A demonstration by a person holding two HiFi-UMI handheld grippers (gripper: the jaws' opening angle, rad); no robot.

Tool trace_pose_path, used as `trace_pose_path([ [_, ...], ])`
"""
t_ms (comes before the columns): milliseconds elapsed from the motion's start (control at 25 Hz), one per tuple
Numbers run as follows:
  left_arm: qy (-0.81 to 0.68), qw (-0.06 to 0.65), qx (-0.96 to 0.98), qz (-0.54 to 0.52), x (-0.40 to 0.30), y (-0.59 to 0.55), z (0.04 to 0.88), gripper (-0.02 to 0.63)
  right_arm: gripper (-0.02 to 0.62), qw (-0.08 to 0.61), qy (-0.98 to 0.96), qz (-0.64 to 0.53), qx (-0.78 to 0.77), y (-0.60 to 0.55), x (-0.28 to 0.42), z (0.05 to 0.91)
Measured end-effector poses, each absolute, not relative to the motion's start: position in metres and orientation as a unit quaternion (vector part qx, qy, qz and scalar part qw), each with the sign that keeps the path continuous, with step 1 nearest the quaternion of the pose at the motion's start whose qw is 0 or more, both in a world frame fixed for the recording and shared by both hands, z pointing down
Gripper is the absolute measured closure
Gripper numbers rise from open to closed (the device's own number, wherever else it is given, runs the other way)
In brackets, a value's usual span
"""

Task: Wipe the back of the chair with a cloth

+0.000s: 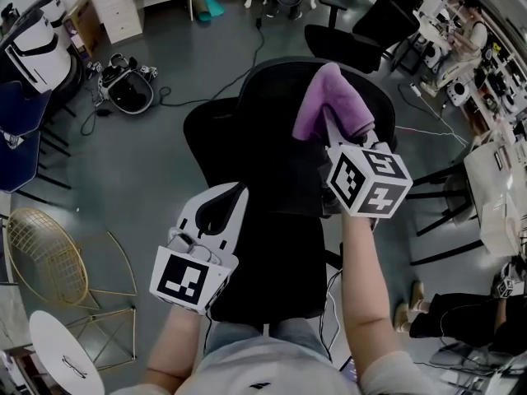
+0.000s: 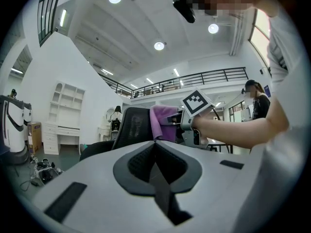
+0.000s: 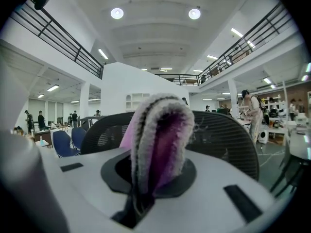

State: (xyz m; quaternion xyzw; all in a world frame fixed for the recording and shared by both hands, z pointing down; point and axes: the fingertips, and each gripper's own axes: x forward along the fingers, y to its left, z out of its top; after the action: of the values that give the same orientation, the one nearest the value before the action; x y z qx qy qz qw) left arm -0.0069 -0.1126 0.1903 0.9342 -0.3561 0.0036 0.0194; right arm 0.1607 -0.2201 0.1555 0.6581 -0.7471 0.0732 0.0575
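A black mesh office chair [image 1: 272,138] stands before me, its curved back [image 3: 223,135] facing the right gripper. My right gripper [image 1: 333,138] is shut on a purple cloth [image 1: 329,105], which stands folded up between the jaws [image 3: 158,140] close to the top of the chair back. The left gripper [image 1: 216,220] hangs lower, over the chair's seat, its jaws closed with nothing between them. In the left gripper view the chair back [image 2: 133,125], the purple cloth [image 2: 163,123] and the right gripper's marker cube [image 2: 198,102] show ahead.
A gold wire chair [image 1: 49,257] and a white round stool [image 1: 66,356] stand at the lower left. A blue chair [image 1: 16,134] and a helmet [image 1: 128,89] lie left. Desks with gear [image 1: 486,105] line the right. Another black chair [image 1: 362,31] stands behind.
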Motion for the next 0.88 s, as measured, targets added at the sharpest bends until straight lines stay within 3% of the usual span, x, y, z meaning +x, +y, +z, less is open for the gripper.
trace_pose_path([
  [880, -0.322, 0.019, 0.946, 0.003, 0.033, -0.103, 0.190, 0.592, 0.541, 0.056, -0.696, 0.073, 0.713, -0.183, 0.244, 0.155],
])
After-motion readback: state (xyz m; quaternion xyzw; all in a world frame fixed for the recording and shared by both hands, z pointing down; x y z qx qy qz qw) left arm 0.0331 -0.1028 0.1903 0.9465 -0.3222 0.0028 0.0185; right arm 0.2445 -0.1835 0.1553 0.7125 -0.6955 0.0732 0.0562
